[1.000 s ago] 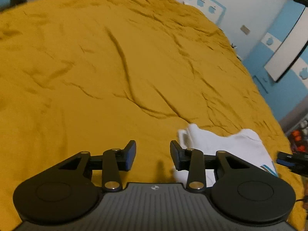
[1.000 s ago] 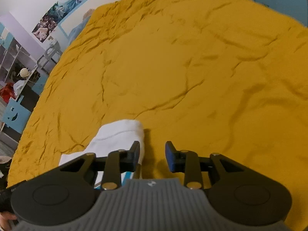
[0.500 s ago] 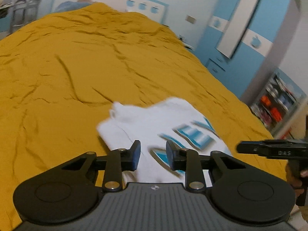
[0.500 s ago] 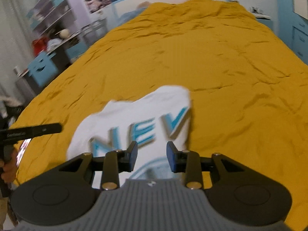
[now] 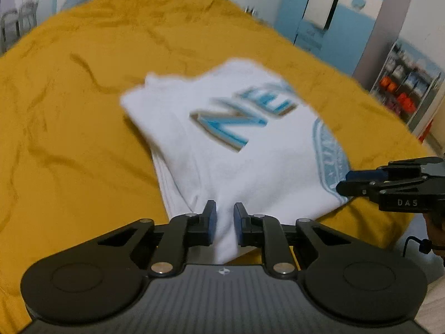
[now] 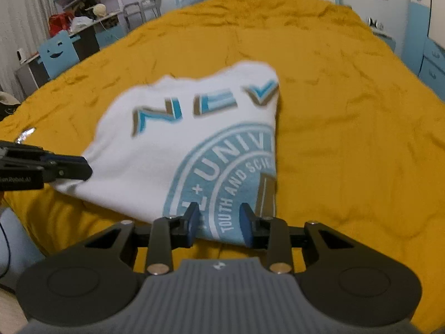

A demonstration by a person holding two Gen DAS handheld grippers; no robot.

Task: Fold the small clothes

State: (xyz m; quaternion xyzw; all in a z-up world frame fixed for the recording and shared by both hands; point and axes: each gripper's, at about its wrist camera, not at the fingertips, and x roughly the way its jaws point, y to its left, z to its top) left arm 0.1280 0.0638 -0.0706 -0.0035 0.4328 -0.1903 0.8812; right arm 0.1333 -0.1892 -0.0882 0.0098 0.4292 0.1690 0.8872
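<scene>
A white T-shirt (image 5: 250,167) with blue lettering and a round blue seal (image 6: 222,172) lies folded on the yellow bedspread (image 5: 69,139), its near edge raised a little. My left gripper (image 5: 224,221) is at the near left corner, jaws closing, with bunched white fabric pinched between the pads. The same gripper (image 6: 86,168) shows side-on in the right wrist view, tips on that corner. My right gripper (image 6: 219,222) has its jaws closing on the near hem below the seal. In the left wrist view it (image 5: 343,183) nips the shirt's right corner.
The bedspread (image 6: 347,139) stretches far ahead and to both sides. A blue and white wardrobe (image 5: 319,14) and a shelf rack (image 5: 403,89) stand past the bed's right edge. A blue chair (image 6: 58,53) and a cluttered desk stand to the left.
Both views swung round from bare bedspread onto the shirt. The shirt went from a small bundle beside the jaws to lying spread ahead. The left jaws narrowed around its corner.
</scene>
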